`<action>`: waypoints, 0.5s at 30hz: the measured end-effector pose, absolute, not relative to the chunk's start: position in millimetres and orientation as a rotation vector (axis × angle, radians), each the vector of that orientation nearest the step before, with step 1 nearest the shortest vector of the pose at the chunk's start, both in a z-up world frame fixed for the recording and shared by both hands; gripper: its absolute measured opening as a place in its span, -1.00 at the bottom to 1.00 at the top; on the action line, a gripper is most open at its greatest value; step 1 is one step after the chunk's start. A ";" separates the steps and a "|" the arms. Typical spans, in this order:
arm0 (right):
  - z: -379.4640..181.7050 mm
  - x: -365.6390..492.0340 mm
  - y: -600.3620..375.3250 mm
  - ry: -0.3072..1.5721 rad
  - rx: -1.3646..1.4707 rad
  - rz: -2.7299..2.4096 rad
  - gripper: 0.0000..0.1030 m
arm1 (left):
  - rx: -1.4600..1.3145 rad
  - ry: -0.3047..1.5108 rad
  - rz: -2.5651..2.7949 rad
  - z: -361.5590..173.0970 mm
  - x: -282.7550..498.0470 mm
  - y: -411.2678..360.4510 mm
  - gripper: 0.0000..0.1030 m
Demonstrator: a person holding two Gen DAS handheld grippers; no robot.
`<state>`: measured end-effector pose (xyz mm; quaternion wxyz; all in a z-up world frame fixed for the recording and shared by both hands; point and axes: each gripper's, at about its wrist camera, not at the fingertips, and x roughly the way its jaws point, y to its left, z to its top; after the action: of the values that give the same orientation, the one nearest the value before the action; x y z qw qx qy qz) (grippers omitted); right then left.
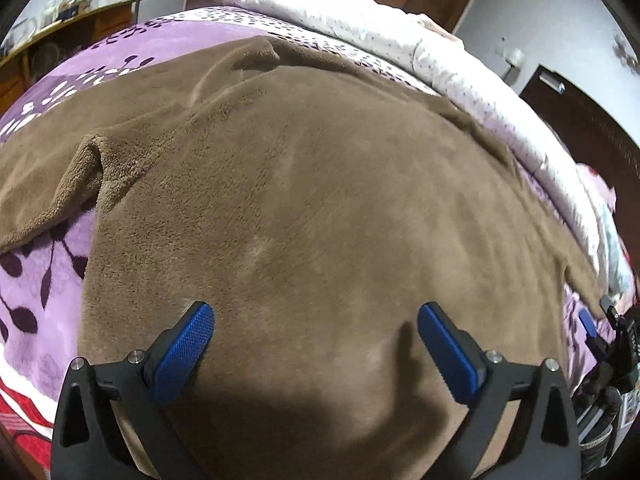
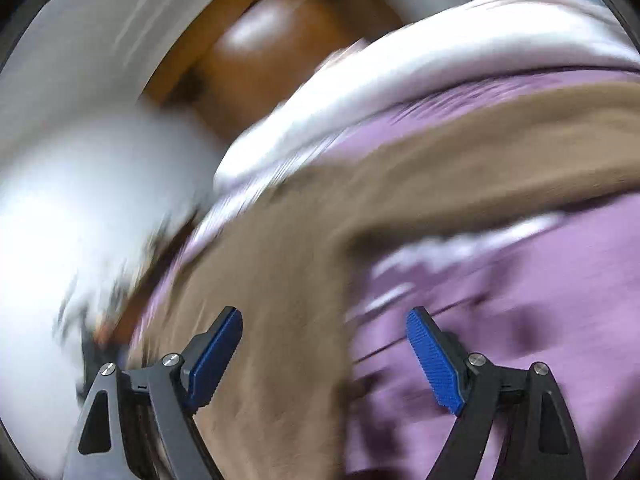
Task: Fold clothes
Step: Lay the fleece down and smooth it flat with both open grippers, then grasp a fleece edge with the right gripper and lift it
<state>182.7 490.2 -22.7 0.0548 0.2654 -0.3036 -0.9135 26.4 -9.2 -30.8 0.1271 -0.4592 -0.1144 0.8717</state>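
1. My left tool [image 1: 316, 320] hangs with its blue pads spread wide and empty over the brown fleece garment [image 1: 304, 200]; plush nap, spread fairly flat on the purple leaf-print bedspread [image 1: 60, 264].
2. Only the left view shows the white quilt [image 1: 400, 36] sharply, bunched along the bed's far side.
3. My right tool [image 2: 324, 328] gapes too, gripping nothing; its view is motion-blurred, the garment a brown band across purple.

Black gripper [image 1: 316, 316] frames, blue pads (knurled), silver screws.
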 end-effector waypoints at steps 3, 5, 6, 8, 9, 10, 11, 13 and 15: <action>-11.3 212.4 554.7 -1.018 0.758 -3.024 0.67 | -1.328 -0.346 2.529 -26.3 27.5 -1.7 0.99; -7.3 232.1 593.1 -1.116 0.741 -3.150 0.67 | -1.319 -0.342 2.520 -23.3 29.0 4.9 0.99; -6.5 242.3 613.6 -1.193 0.740 -3.198 0.67 | -1.315 -0.340 2.516 -21.7 29.8 8.2 0.99; -7.7 253.1 642.9 -1.307 0.722 -3.236 0.67 | -1.318 -0.327 2.505 -21.6 28.2 15.2 0.99; -8.6 255.2 653.5 -1.334 0.733 -3.262 0.67 | -1.325 -0.318 2.499 -22.6 26.6 18.6 0.99; -9.5 257.1 664.0 -1.361 0.744 -3.288 0.67 | -1.332 -0.311 2.494 -23.5 26.9 20.7 0.99; -11.3 259.3 671.3 -1.372 0.742 -3.296 0.67 | -1.339 -0.307 2.489 -24.6 26.3 23.2 0.99; -14.9 263.5 685.7 -1.393 0.736 -3.313 0.59 | -1.346 -0.305 2.489 -24.9 25.5 24.7 0.99; -17.6 258.8 695.6 -1.394 0.750 -3.319 0.42 | -1.354 -0.304 2.488 -25.3 24.6 26.1 0.99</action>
<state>258.8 695.6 -17.6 -0.2645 0.1968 -0.3656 -0.8705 24.6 26.1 -25.3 0.1457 -0.4701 -0.1054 0.8641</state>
